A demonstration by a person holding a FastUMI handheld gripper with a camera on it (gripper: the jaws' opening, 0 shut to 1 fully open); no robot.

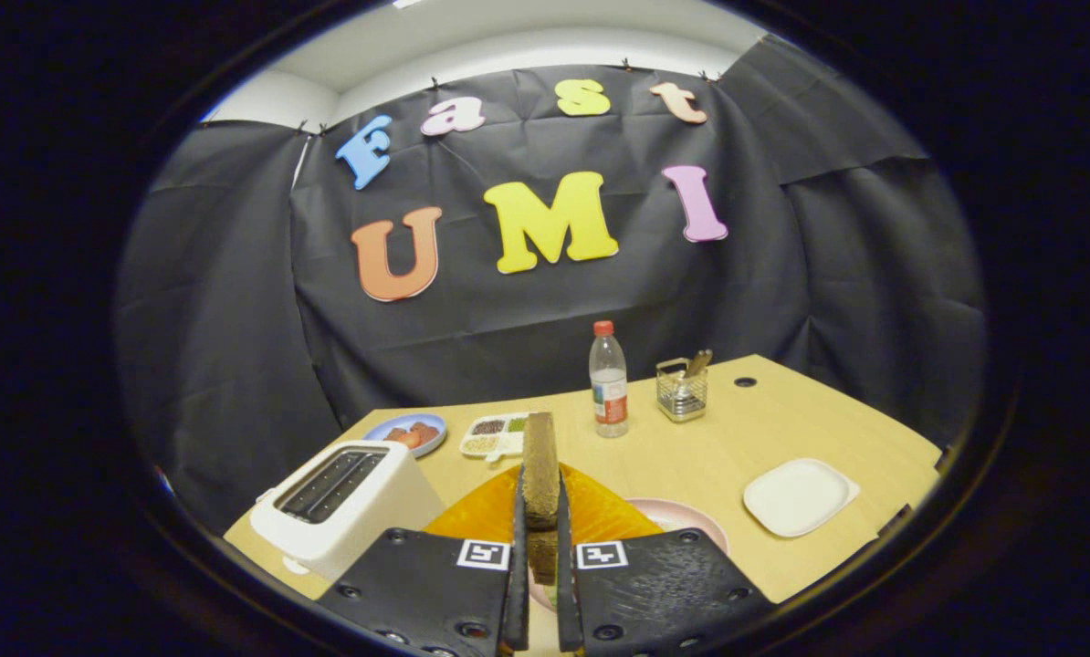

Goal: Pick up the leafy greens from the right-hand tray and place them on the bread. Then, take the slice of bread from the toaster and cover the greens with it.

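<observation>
My gripper [539,511] is shut on a brown slice of bread [539,465], held upright on edge between both fingers and sticking up past the tips. The white toaster [340,506] stands just to the left of the fingers, its two slots dark and empty. Below and beyond the fingers lies an orange plate [600,511], and a pink plate [686,522] edges out to its right. The bread and the fingers hide what lies on these plates. The greens cannot be made out.
A white square tray [799,495] sits empty on the right of the wooden table [691,438]. Farther back stand a water bottle [608,380], a wire basket [682,390], a divided white dish [493,436] and a blue plate with reddish food [408,432].
</observation>
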